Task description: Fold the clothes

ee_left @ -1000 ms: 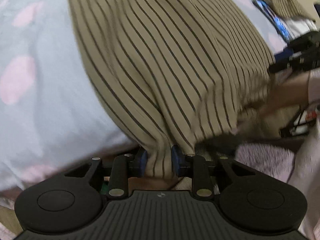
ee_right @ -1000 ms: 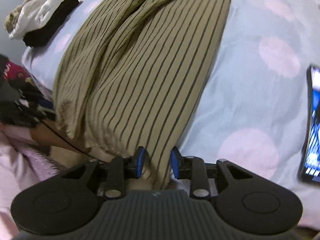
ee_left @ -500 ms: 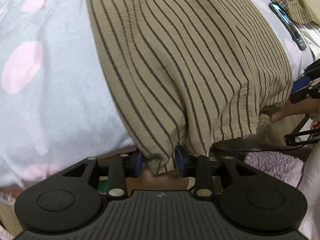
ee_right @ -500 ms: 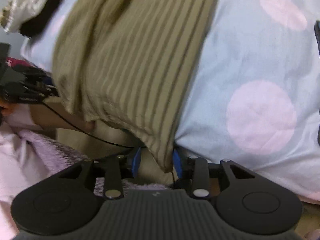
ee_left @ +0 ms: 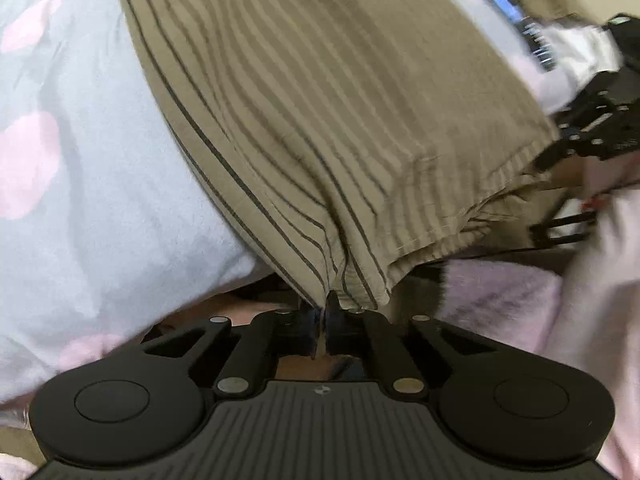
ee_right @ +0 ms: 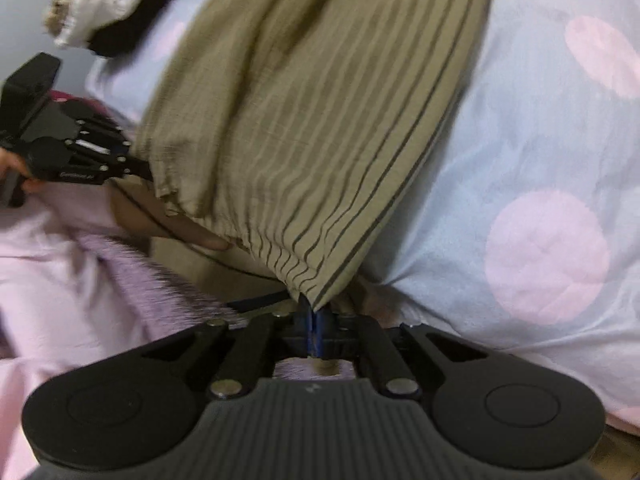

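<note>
A tan garment with thin dark stripes [ee_left: 320, 112] lies across a pale blue bedsheet with pink dots [ee_left: 100, 168]. My left gripper [ee_left: 322, 316] is shut on the left corner of its near hem, which bunches into pleats at the jaws. My right gripper [ee_right: 314, 320] is shut on the other hem corner of the same striped garment [ee_right: 320, 120]. Each gripper shows in the other's view: the right gripper [ee_left: 596, 128] at the far right, the left gripper [ee_right: 72, 148] at the far left. The hem sags between the two.
A phone [ee_left: 516, 20] lies on the bed at the back right. A pile of white and black clothes [ee_right: 108, 4] sits at the back left in the right wrist view. A fuzzy lilac cloth [ee_right: 160, 280] and pink fabric [ee_left: 580, 300] lie below the bed edge.
Both grippers have gone from open around the hem to shut on its corners. The cloth has gathered into pleats at the jaws, and both views are blurred by motion.
</note>
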Tool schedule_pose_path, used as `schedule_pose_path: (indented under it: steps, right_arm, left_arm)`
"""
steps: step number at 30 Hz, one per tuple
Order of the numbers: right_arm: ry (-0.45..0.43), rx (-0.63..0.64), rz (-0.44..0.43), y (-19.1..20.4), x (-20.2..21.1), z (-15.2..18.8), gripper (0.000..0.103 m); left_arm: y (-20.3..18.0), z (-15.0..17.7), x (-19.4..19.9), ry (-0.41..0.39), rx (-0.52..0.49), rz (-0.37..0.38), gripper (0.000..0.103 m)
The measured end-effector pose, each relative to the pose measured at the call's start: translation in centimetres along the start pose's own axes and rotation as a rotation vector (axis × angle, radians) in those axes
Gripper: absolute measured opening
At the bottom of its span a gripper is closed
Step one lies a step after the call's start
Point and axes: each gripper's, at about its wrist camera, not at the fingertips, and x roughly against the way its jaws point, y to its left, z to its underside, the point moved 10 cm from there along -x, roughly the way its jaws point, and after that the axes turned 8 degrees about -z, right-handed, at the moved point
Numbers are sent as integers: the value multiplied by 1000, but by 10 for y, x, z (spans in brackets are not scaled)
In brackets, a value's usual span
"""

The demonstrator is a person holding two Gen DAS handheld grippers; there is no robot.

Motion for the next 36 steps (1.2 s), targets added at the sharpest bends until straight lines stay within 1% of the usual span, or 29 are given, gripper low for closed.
schedule_pose_path:
  steps: [3, 6, 8, 9, 11, 16, 19, 23, 27, 29, 33, 36]
  right_arm:
    - [-26, 17, -76, 11, 24, -8, 2]
    - [-84, 36, -158, 22, 50, -17, 2]
    - [-135, 47, -190, 22, 69, -27, 2]
    - [-168, 47, -199, 21, 78, -33, 2]
    - [-238, 44, -214, 19, 99, -45, 2]
    - [-398, 45, -188, 10, 142, -87, 2]
    - [-452, 64, -157, 0, 163, -109, 2]
    - [-515, 77, -105, -16, 177, -145, 2]
    - [-572, 64, -45, -37, 184, -186, 2]
    - [-581, 48, -20, -48, 179, -202, 2]
    - [-595, 13, 27, -70, 168, -233, 2]
    - [-605, -14, 63, -86, 161, -256, 2]
  left_arm:
    - [-6, -6, 32, -44, 0, 82, 2]
    - [-5, -18, 68, -119, -15, 163, 2]
    - [-4, -22, 87, -179, -6, 207, 2]
    - [-1, -28, 97, -212, 0, 220, 2]
    - [7, -40, 109, -259, 8, 218, 2]
    - [36, -74, 138, -385, 62, 193, 2]
    - [49, -101, 151, -458, 77, 166, 2]
    - [77, -139, 161, -517, 99, 112, 2]
    - [101, -179, 151, -539, 115, 35, 2]
    - [113, -199, 141, -543, 132, -7, 2]
    - [135, -228, 121, -533, 181, -57, 2]
    - [150, -248, 103, -522, 212, -73, 2]
